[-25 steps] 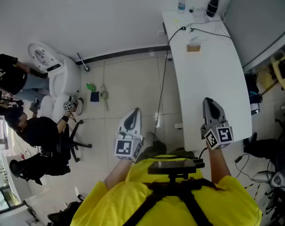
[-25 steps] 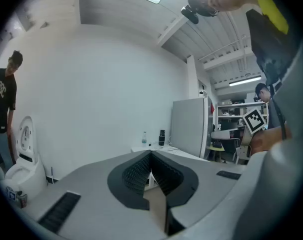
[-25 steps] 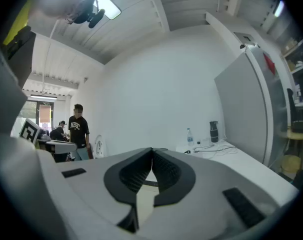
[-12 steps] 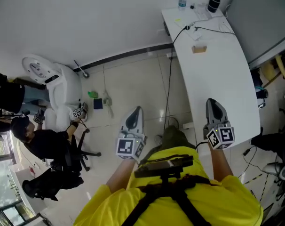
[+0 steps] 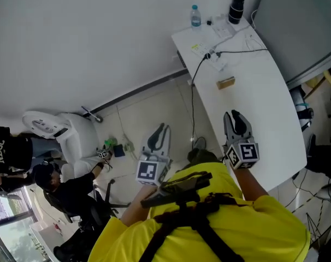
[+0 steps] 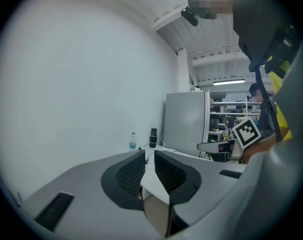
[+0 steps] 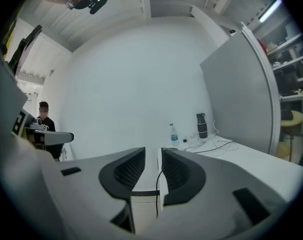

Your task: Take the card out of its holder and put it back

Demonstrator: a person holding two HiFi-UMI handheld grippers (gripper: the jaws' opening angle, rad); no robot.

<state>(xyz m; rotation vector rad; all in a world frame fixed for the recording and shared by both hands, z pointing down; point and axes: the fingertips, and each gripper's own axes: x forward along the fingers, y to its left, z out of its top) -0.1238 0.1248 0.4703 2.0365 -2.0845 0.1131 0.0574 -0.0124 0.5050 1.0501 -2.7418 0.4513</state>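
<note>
A small tan card holder (image 5: 225,83) stands on the white table (image 5: 258,119), toward its far half; I cannot make out the card in it. My right gripper (image 5: 236,120) hovers over the table's near part, well short of the holder. Its jaws are opening, and nothing is between them (image 7: 153,154). My left gripper (image 5: 159,132) hangs over the floor left of the table, its jaws slightly apart and empty (image 6: 149,156). Neither gripper view shows the holder.
A water bottle (image 5: 195,15), a black flask (image 5: 237,9) and a black cable (image 5: 231,52) sit at the table's far end. A grey partition (image 5: 302,26) runs along the table's right side. A person in black (image 5: 72,192) sits by a white machine (image 5: 61,132) at left.
The right gripper's jaws, closed before, now stand apart. The head view has swung, so the table and holder sit lower and more tilted; both grippers have edged forward.
</note>
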